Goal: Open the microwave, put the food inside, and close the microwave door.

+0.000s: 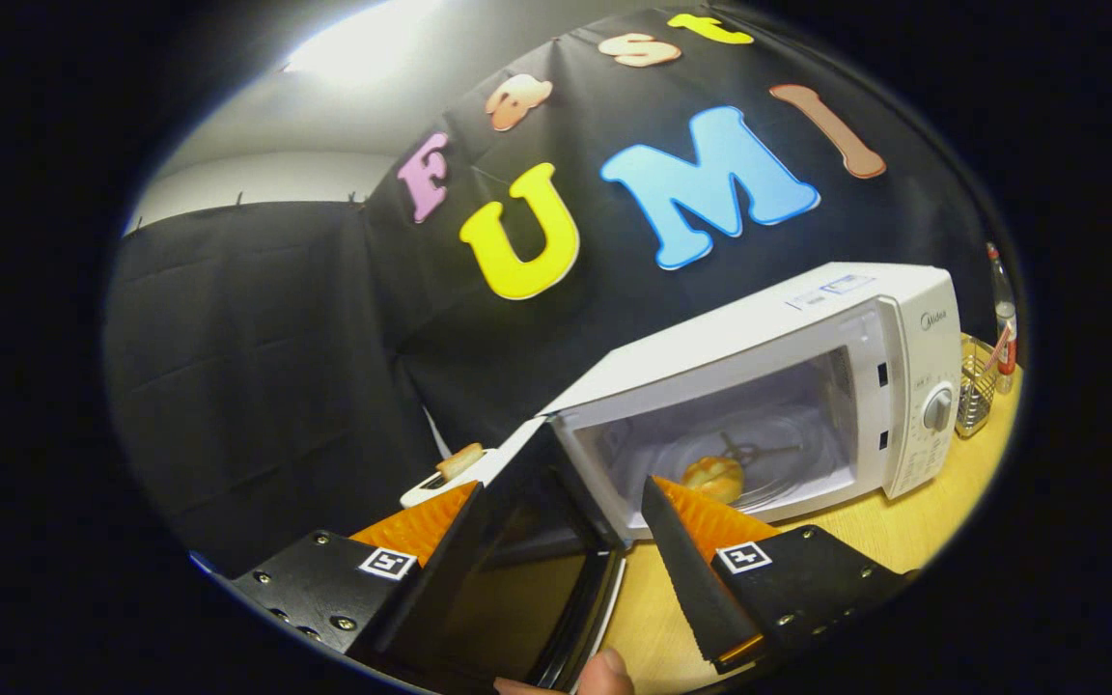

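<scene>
I see the tongs (556,526) spread open, gripping nothing; microwave door (527,579) stands open between the fingers, bread roll (713,477) inside microwave (807,338) just beyond.

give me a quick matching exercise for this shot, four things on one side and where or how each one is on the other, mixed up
Things:
1. bread roll
2. microwave door
3. gripper
4. wire basket

Places or states:
A. swung open, its edge between the fingers
B. on the table beside the microwave's dial side
C. inside the microwave, on the glass plate
D. open, not pressing on anything

Pairs: 1-C, 2-A, 3-D, 4-B
</scene>
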The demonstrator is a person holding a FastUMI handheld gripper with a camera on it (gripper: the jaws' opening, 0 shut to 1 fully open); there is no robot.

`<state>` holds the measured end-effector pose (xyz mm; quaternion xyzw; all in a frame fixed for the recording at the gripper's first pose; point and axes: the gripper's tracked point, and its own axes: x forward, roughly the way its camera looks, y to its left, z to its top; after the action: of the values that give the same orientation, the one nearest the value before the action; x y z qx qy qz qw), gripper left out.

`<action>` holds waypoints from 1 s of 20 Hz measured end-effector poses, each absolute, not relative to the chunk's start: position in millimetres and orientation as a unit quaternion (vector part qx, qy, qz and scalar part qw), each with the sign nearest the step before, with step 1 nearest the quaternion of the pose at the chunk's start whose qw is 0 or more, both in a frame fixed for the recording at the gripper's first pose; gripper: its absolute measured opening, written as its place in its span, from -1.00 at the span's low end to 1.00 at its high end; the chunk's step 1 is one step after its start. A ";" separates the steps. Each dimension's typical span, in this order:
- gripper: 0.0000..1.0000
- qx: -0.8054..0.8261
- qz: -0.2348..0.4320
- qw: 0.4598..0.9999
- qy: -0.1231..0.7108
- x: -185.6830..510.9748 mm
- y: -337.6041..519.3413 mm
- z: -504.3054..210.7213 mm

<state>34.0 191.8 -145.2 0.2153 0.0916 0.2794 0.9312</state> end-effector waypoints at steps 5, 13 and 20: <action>0.94 0.168 0.360 0.917 0.036 -57.3 221.6 -99.8; 0.95 0.039 0.460 0.887 -0.010 -151.5 312.1 -134.7; 0.88 0.010 0.482 0.874 0.062 -156.7 343.6 -222.5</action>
<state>-156.7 343.6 -222.5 0.0099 0.0622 0.4824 0.8737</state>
